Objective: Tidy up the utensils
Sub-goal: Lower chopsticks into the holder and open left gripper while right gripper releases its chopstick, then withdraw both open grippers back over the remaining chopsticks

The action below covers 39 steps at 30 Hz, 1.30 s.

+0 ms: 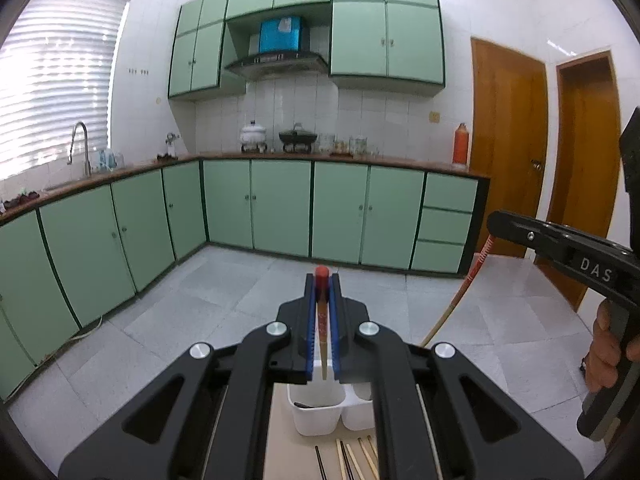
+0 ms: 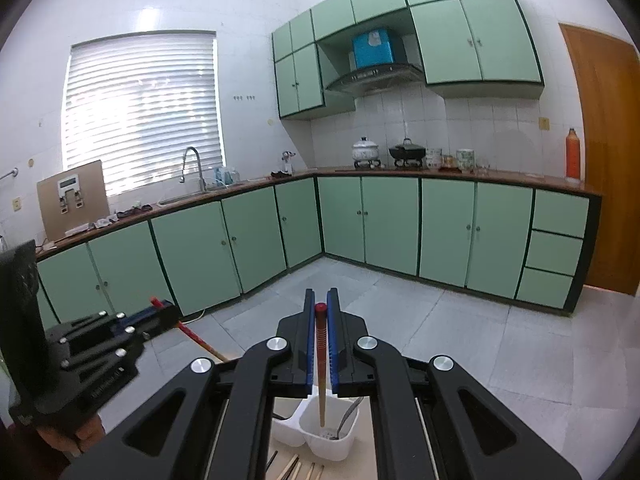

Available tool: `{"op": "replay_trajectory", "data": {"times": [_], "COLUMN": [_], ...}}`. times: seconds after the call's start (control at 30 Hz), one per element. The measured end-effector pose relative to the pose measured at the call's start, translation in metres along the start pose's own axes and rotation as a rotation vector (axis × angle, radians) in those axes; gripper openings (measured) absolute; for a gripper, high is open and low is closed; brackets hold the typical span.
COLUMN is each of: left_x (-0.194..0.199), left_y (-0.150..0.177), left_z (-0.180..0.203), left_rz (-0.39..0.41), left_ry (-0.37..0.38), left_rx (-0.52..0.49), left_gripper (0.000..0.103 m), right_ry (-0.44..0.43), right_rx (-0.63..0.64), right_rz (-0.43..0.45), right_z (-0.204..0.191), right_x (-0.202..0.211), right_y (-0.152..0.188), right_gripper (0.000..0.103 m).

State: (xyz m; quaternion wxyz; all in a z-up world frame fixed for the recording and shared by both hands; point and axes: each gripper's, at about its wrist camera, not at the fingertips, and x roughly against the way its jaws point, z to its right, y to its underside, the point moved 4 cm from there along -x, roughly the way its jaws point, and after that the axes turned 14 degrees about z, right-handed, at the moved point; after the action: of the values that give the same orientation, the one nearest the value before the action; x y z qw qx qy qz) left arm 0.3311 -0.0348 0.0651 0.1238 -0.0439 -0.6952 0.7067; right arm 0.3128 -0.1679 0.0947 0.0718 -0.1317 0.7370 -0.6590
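My left claw [image 1: 322,280] pinches a red-tipped chopstick [image 1: 322,320]. My right claw [image 2: 321,300] pinches another chopstick [image 2: 320,360] above the white holder [image 2: 320,440].

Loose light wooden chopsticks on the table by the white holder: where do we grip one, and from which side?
Probably from above, jaws across the shaft near the end facing the white utensil holder. The wooden chopsticks lie flat, thin and close together, so a side approach would likely hit a neighbour. Take an outer one first; the rest of their length is hidden.
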Motion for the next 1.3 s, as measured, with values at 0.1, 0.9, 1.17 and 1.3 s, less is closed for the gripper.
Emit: {"op": "replay_trajectory", "data": {"times": [0.1,0.9,1.17,1.3], "left_x": [-0.021,0.012,0.069,0.083], "left_y": [0.023,0.091,0.138,0.177], "left_z": [-0.001,-0.031,-0.024,-0.020], "left_rz": [-0.053,-0.122,-0.149,-0.226], "left_ry": [-0.012,-0.071,-0.106,-0.104], "left_rx": [0.002,-0.020,-0.028,-0.031], "left_gripper": [0.005,0.058,0.076,0.080], "right_ry": [0.020,0.083,0.136,0.150], "right_rx": [-0.008,-0.013,-0.025,-0.066], "right_rz": [-0.036,-0.098,-0.160,-0.226], "right_z": [0.005,0.005,-0.005,-0.010], "right_x": [-0.019,0.024,0.078,0.093], "right_y": [0.022,0.113,0.180,0.218], "right_gripper": [0.006,0.056,0.078,0.084]}}
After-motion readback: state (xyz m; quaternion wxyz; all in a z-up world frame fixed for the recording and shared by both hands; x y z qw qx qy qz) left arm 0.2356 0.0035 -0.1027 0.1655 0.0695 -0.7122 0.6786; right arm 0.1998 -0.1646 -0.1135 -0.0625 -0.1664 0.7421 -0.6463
